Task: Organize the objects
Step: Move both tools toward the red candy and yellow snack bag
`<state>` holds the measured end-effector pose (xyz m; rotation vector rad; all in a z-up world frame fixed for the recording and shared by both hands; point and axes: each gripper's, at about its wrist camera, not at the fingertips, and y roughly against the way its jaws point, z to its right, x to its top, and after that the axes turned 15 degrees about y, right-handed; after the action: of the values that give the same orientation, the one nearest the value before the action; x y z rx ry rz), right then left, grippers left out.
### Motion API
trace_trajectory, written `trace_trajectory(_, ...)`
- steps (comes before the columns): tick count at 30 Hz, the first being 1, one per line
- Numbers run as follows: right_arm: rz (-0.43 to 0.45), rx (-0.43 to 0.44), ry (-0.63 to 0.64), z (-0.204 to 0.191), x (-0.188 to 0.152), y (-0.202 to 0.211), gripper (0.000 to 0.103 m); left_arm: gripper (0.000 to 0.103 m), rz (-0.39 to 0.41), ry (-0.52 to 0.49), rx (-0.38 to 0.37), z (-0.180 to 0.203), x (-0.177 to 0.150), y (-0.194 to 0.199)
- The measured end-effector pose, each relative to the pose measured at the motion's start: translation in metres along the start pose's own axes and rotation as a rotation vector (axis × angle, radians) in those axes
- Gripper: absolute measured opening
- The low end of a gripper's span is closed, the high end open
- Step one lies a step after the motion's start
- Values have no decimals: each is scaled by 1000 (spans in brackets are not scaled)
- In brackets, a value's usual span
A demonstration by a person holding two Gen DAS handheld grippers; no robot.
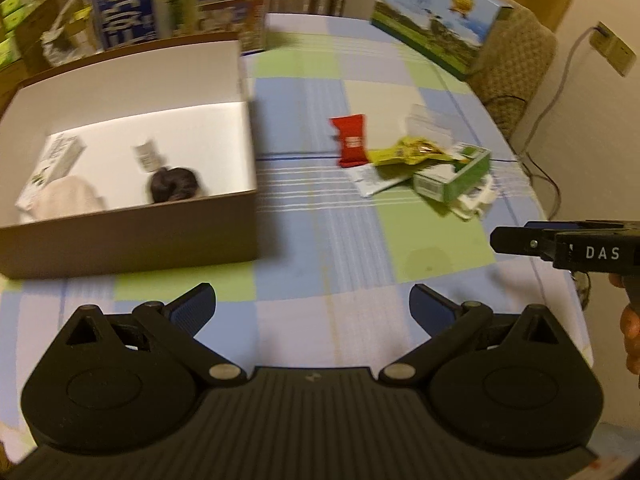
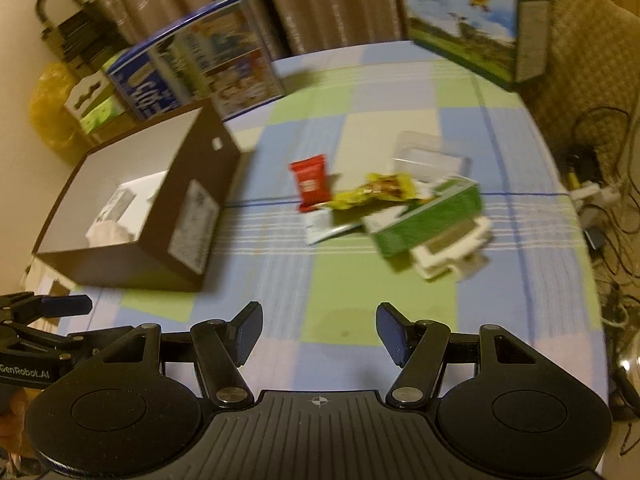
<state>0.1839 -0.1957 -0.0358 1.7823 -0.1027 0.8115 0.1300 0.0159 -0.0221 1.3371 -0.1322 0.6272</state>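
- Ahead of the left gripper [image 1: 312, 308], whose fingers stand wide apart with nothing between them, lies a checked tablecloth [image 1: 304, 240] in blue, green and white.
- Beyond its left finger sits an open brown box [image 1: 132, 236] with a white inside; a small carton [image 1: 56, 160], a dark round thing [image 1: 174, 185] and a pale cloth-like thing [image 1: 68, 198] lie in it, all blurred.
- Beyond its right finger, well apart from the box, lies a loose heap: a red packet [image 1: 351, 142], a yellow wrapper [image 1: 412, 151], and a green-and-white carton [image 1: 456, 178] on a white holder [image 1: 476, 200].
- At the right edge a hand [image 1: 632, 336] grips the other tool.
- Before the right gripper [image 2: 319, 334], its fingers also spread and empty, the same heap lies straight ahead, the brown box off past its left finger.
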Motion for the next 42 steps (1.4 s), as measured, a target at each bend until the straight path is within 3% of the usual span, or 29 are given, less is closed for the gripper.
trace_trajectory(7, 30, -58, -66, 38, -12, 14, 60, 95, -1, -39, -34, 35, 6, -17)
trace_trajectory(11, 66, -94, -33, 52, -15, 19, 60, 95, 3, -46, -33, 49, 11, -25)
trace_trajectory(18, 121, -137, 157, 59, -6, 9, 60, 93, 25, 1, 3, 50, 21, -30)
trace_trajectory(24, 142, -109, 368, 56, 11, -15, 60, 93, 81, 58, 47, 32, 39, -18)
trace_trajectory(36, 45, -78, 723, 29, 33, -100, 60, 93, 81, 97, 86, 30, 70, -41)
trace_trajectory(42, 4, -77, 782, 28, 42, -136, 60, 93, 66, 86, 85, 37, 88, -62)
